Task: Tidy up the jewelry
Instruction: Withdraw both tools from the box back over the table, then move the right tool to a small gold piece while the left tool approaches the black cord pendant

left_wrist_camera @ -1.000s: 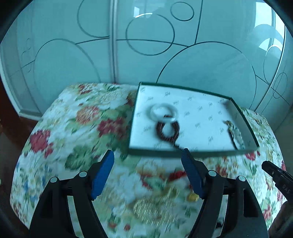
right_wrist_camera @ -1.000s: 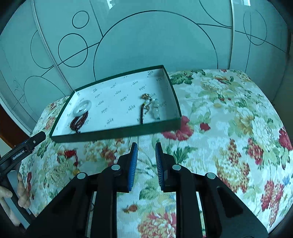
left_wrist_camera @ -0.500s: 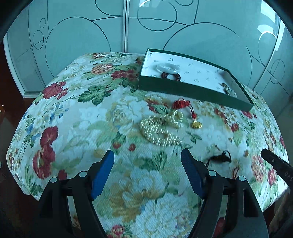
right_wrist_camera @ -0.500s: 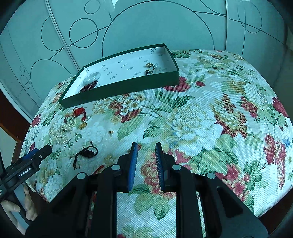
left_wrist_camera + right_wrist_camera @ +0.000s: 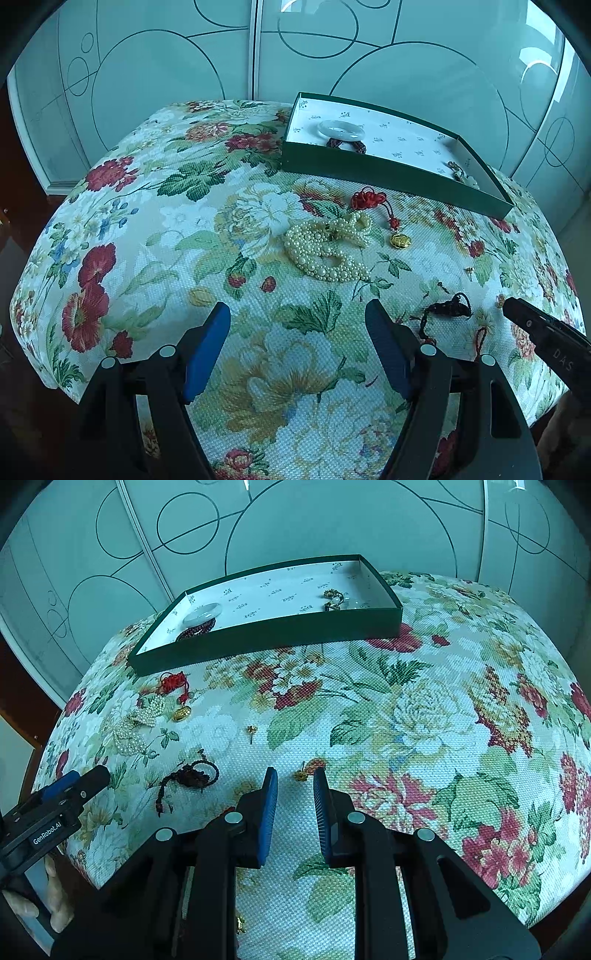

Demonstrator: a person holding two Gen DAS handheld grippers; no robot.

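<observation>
A green jewelry box (image 5: 388, 173) (image 5: 266, 635) sits at the table's far side, holding a white jade bangle (image 5: 340, 129) (image 5: 202, 613), a dark red bead bracelet (image 5: 347, 144) and a pendant (image 5: 334, 600). On the floral cloth lie a pearl necklace (image 5: 325, 251) (image 5: 136, 727), a red knot with gold charm (image 5: 399, 240) (image 5: 183, 712), a dark cord bracelet (image 5: 447, 310) (image 5: 192, 775) and small gold earrings (image 5: 252, 731) (image 5: 301, 774). My left gripper (image 5: 297, 325) is open and empty. My right gripper (image 5: 295, 786) is narrowly open and empty, just behind one earring.
Frosted sliding doors with circle patterns (image 5: 166, 74) stand behind the table. The cloth drops off at the table's near and side edges (image 5: 44, 369). The other gripper's tip shows in each view (image 5: 535, 328) (image 5: 59, 805).
Both grippers have pulled back from the box toward the near side of the table. The loose jewelry on the cloth has come into view. The right gripper's jaws have parted slightly.
</observation>
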